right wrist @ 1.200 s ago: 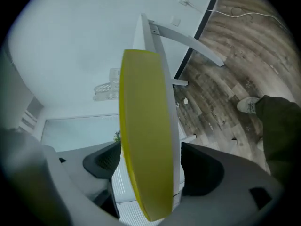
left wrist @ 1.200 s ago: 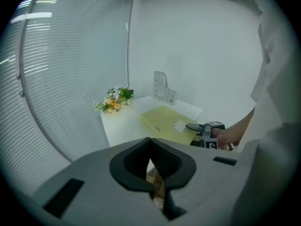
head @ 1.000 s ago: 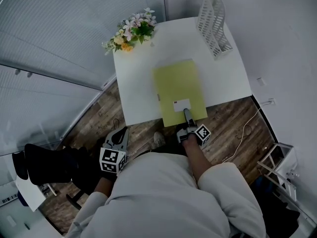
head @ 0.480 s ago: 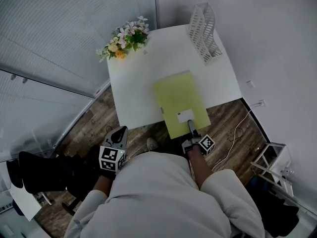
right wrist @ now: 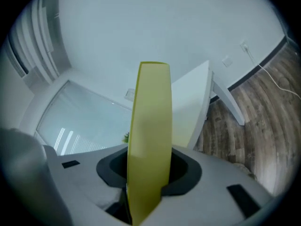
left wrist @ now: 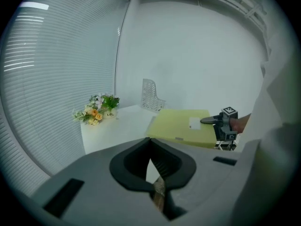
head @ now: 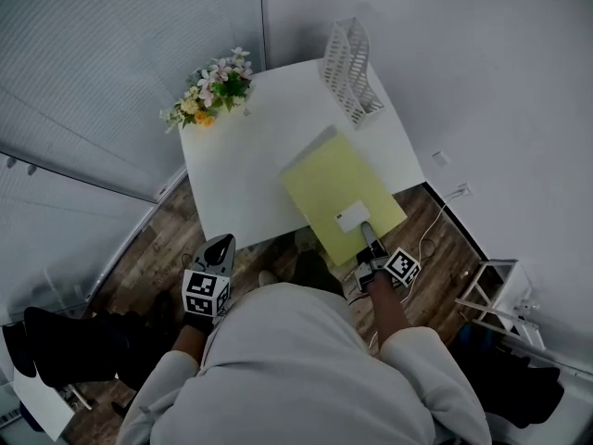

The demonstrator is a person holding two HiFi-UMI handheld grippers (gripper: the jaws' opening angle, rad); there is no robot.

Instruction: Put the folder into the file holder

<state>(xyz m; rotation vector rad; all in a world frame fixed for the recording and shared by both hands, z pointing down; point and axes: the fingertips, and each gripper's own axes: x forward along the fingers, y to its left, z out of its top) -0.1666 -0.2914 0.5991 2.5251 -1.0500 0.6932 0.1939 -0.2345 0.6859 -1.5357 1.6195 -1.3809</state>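
My right gripper (head: 368, 232) is clamped on the near edge of the flat yellow-green folder (head: 338, 188), its jaws having just been closing on it. The folder reaches over the white surface (head: 236, 174), apart from the white mesh file holder (head: 350, 61) at the back. My left gripper (head: 220, 244) hangs beside the surface, jaws together and empty

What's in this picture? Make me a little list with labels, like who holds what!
Table: white
Folder: yellow-green, sticking out over the table's near edge
Right gripper: jaws have just been closing, clamped on the folder's near end
Left gripper: shut, empty, over the floor, off the table
File holder: white, far right corner, apart from the folder
Flowers: far left corner
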